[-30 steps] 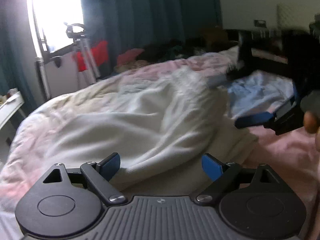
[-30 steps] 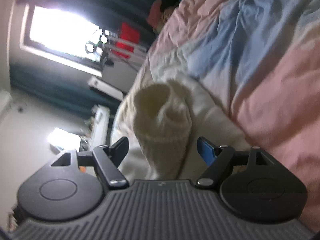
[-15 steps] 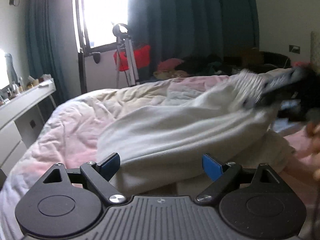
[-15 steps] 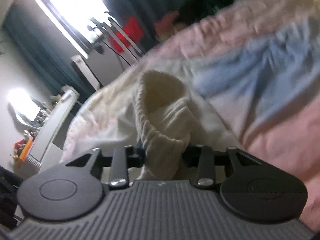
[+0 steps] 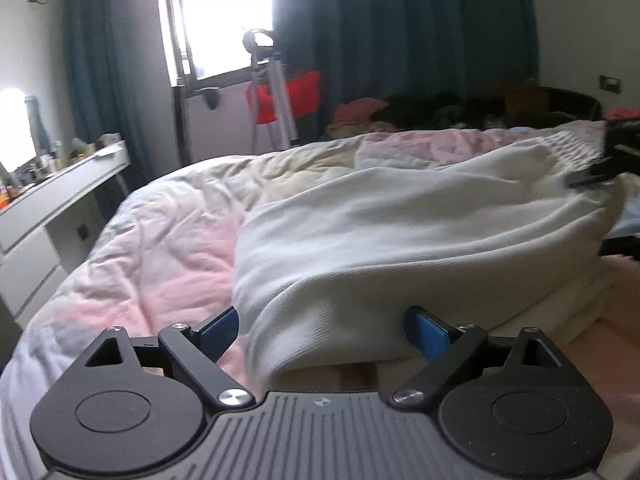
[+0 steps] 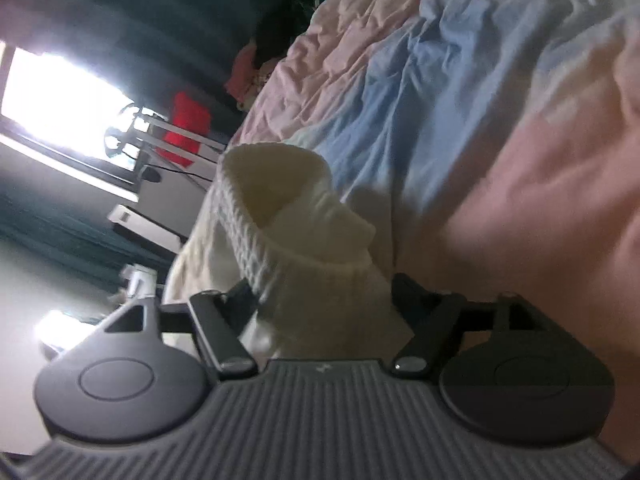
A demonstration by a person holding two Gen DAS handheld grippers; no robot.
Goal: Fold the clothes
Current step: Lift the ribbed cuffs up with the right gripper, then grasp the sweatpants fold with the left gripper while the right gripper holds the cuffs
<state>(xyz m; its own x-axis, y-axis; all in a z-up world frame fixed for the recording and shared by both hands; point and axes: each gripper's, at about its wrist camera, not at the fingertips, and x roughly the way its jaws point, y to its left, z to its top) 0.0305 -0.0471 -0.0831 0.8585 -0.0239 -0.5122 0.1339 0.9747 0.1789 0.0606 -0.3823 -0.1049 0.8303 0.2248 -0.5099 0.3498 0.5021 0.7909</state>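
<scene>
On the rumpled pink, cream and pale-blue quilted bedspread (image 5: 168, 240), which fills most of both views, lies the cream-white knit sweater (image 5: 400, 232), spread w/ its long axis running from near-left to far-right in the left wrist view.

Rel. to the sweater: the dark teal curtains (image 5: 380, 40) and bright window hang well beyond it, w/ a silver tripod (image 5: 272, 92) just in front of them and a white dresser (image 5: 60, 200) off to the left side.

The right gripper (image 6: 320, 296) is at the sweater's far-right end, pinching the ribbed cuff or hem (image 6: 304, 248), jaws drawn in onto the knit, cloth lifted off the bed there. In the left view it shows only as a dark blur at the frame's edge.

The left gripper (image 5: 320, 332) is at the sweater's near end, blue pads spread wide, nothing btwn them but the fabric edge just ahead; not gripping.

Judgement: the near edge lies straight ahead of the left gripper, so it's the nearer tool for that end. How far the fold has got can't be told.
</scene>
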